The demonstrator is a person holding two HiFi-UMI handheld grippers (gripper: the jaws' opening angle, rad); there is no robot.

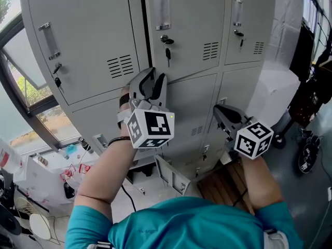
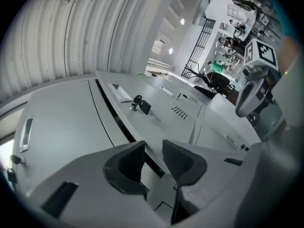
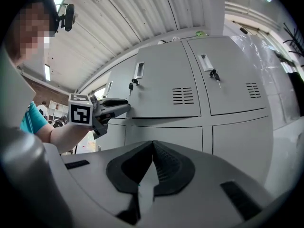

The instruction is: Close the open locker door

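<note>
Lockers point(image 1: 88, 40) — left hand-held gripper point(image 2: 153, 151) ajar

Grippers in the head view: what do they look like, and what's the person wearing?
Both the left gripper and right gripper have grey bodies with black-padded tongs and a white cube carrying black square markers. The person wears a teal short-sleeved shirt and a dark band on the left wrist.

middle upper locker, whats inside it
Only a dark gap shows along the left edge of its door, which has a key hanging in the lock. The door covers the inside, so any contents cannot be seen.
</note>
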